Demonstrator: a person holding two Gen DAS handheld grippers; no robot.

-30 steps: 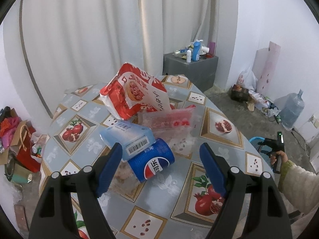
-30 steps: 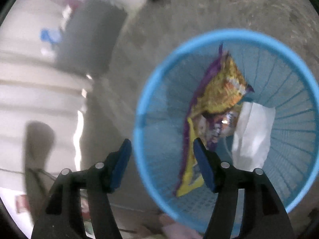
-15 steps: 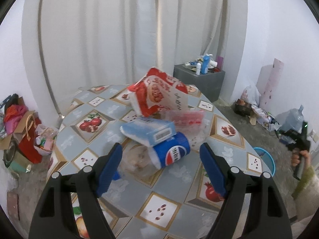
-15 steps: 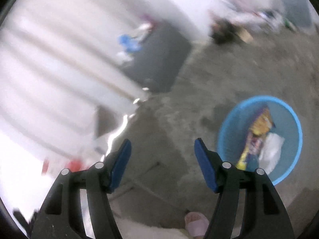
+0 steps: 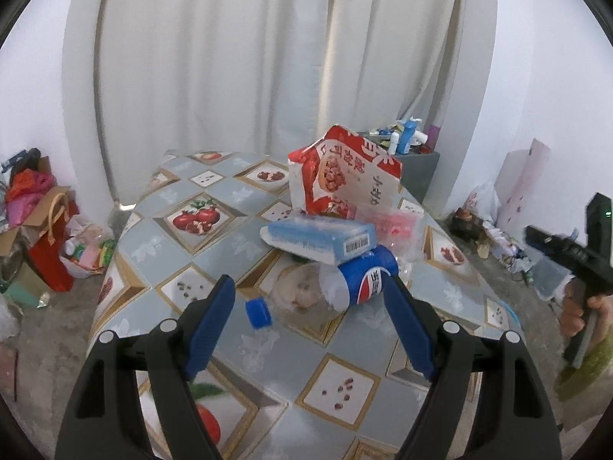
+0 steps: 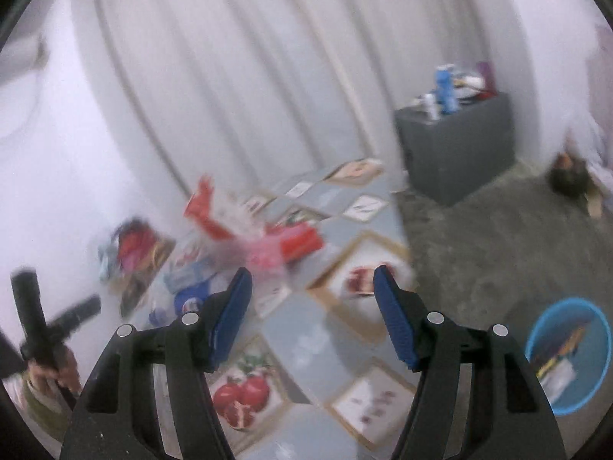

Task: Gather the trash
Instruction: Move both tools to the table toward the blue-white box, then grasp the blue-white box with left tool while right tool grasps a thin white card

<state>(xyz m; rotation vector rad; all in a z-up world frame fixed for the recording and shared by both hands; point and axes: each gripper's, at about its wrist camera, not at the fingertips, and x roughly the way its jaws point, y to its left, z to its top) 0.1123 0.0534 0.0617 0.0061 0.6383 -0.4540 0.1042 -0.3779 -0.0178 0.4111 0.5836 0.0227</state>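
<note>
A pile of trash lies on the table: a torn red-and-white snack bag (image 5: 341, 176), a blue-and-white pack with a barcode (image 5: 318, 237), a pink clear wrapper (image 5: 390, 222) and a Pepsi bottle (image 5: 364, 280) on its side with its blue cap (image 5: 258, 312) pointing at me. My left gripper (image 5: 310, 287) hangs open just in front of the bottle, touching nothing. My right gripper (image 6: 312, 278) is open and empty, high over the table's right side, and its view is blurred. The blue basket (image 6: 567, 352) stands on the floor at lower right with wrappers inside.
The table (image 5: 184, 253) carries a pomegranate-patterned cloth. A grey cabinet (image 6: 456, 153) with bottles stands by the white curtain. Bags and boxes (image 5: 46, 237) sit on the floor at left, more clutter along the right wall. A hand (image 5: 586, 314) holds the right tool at the right edge.
The right gripper rose from just over the basket, rolled and swung round to face the table. The left gripper slid sideways along the table, so the bottle's cap came into sight.
</note>
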